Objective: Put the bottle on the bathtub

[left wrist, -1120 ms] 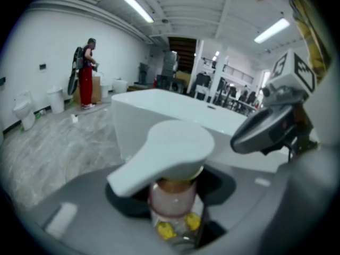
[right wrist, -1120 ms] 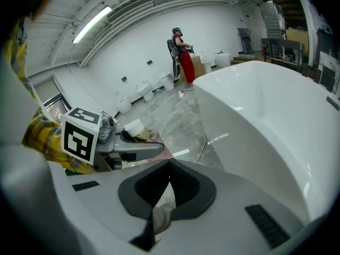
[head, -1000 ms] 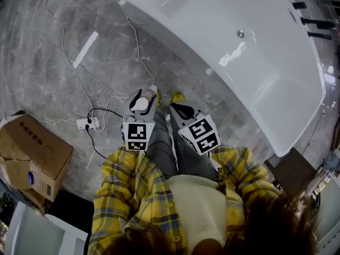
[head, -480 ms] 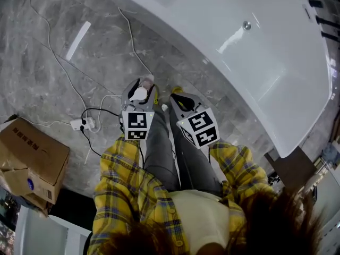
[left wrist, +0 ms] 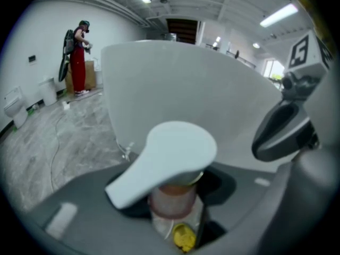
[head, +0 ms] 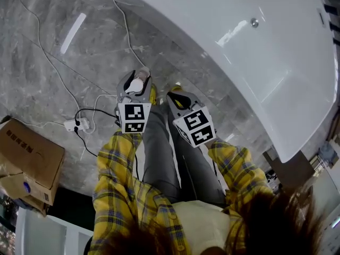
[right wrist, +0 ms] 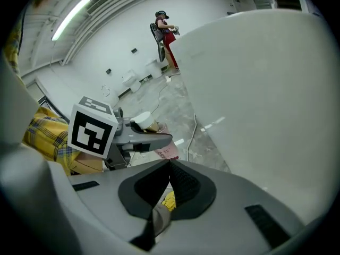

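Both grippers, the left gripper [head: 137, 85] clamped on the bottle [head: 139, 81] and the right gripper [head: 176, 98], now lie further forward over the floor toward the bathtub [head: 223, 47] than a second ago.

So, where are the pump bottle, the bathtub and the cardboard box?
pump bottle [left wrist: 172, 150]: left gripper view, white pump head.
bathtub [head: 212, 36]: head view, white surface near rim.
cardboard box [head: 26, 155]: head view, top face.

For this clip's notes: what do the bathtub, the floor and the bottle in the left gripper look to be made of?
Bathtub: glossy white, probably acrylic or enamel; it mirrors the ceiling lights sharply.
Floor: polished grey stone or marble-look tile, veined, with a light streak reflected in it.
Bottle: a translucent pinkish body, likely plastic, under an opaque matte white pump head.
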